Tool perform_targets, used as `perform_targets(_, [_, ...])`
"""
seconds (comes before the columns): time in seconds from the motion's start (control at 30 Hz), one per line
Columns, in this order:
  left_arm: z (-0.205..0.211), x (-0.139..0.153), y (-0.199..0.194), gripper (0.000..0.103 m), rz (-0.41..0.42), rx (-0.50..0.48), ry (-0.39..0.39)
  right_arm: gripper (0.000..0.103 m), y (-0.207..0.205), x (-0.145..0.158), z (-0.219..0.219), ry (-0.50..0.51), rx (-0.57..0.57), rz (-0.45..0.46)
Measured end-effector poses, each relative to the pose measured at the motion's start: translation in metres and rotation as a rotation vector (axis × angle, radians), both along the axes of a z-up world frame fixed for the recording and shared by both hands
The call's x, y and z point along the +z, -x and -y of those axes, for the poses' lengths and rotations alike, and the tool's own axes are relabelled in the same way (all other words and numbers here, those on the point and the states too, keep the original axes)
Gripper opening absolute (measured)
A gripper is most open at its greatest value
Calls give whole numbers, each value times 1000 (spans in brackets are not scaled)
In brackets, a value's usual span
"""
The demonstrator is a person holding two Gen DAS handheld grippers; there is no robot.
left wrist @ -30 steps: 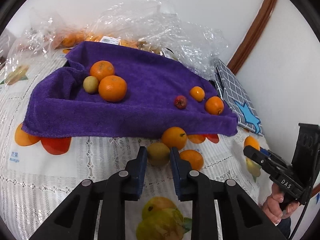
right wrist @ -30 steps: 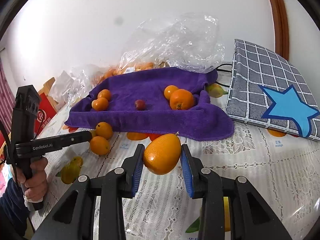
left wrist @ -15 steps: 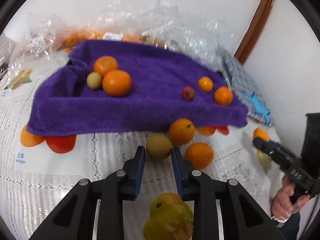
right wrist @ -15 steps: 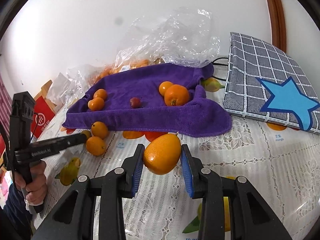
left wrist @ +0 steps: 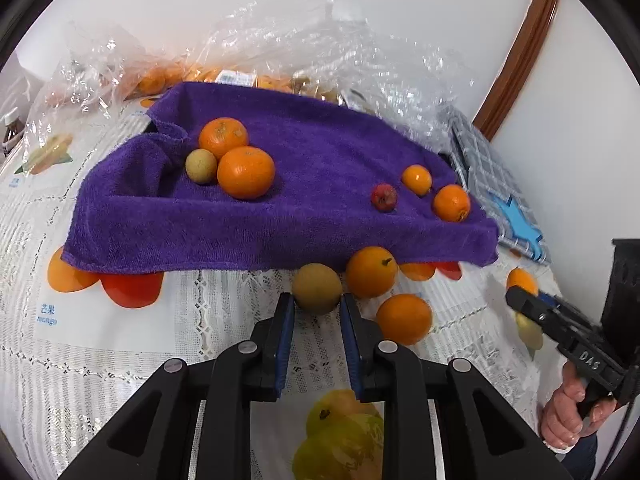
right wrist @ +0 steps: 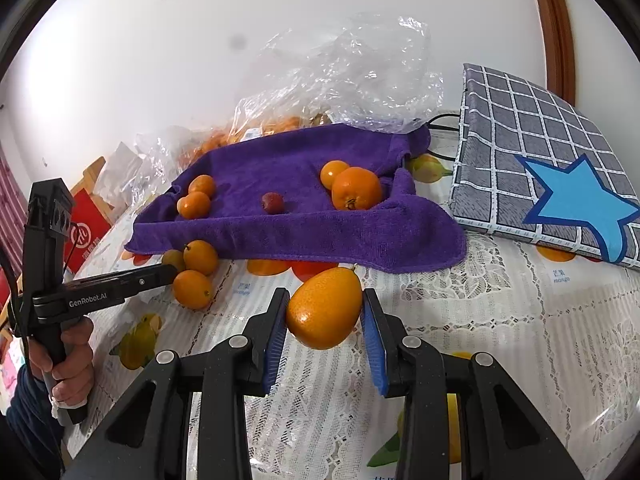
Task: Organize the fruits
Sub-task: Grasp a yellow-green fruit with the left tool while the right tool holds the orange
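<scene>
A purple towel (left wrist: 304,208) lies on the lace-covered table and holds several oranges, a yellow-green fruit (left wrist: 201,165) and a small red fruit (left wrist: 384,197). My left gripper (left wrist: 317,306) has its fingertips on either side of a second yellow-green fruit (left wrist: 316,288) on the table at the towel's front edge; I cannot tell if they touch it. Two oranges (left wrist: 404,319) lie just right of it. My right gripper (right wrist: 325,307) is shut on an oval orange fruit (right wrist: 325,307) above the table, in front of the towel (right wrist: 304,216).
Clear plastic bags (left wrist: 304,56) with more oranges lie behind the towel. A grey checked book with a blue star (right wrist: 552,184) lies to the right. A red box (right wrist: 86,236) stands at the left edge. The tablecloth has printed fruit pictures.
My left gripper has moved forward until its fingertips flank the yellow-green fruit by the towel edge. My right gripper has held the oval orange fruit nearly still.
</scene>
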State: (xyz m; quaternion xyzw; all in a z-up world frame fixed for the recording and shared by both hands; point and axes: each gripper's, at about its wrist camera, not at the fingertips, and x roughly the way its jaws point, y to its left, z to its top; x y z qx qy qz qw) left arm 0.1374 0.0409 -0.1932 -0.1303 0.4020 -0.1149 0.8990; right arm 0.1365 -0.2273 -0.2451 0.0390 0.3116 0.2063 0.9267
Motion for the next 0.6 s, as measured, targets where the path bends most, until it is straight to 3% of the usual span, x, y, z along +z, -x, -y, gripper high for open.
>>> perform_targets(0.13, [-7, 5, 7, 20, 46, 29, 25, 36, -1, -1, 3, -9, -8, -2])
perform_targets(0.3, [-2, 4, 3, 25, 33, 18, 7, 36, -1, -1, 1, -2, 2, -2])
perform_targets(0.43, [5, -4, -6, 28, -31, 8, -22, 36, -2, -1, 1, -2, 0, -6])
perform_targets(0.6, [-1, -1, -1, 27, 0, 20, 16, 36, -3, -2, 3, -7, -2, -9])
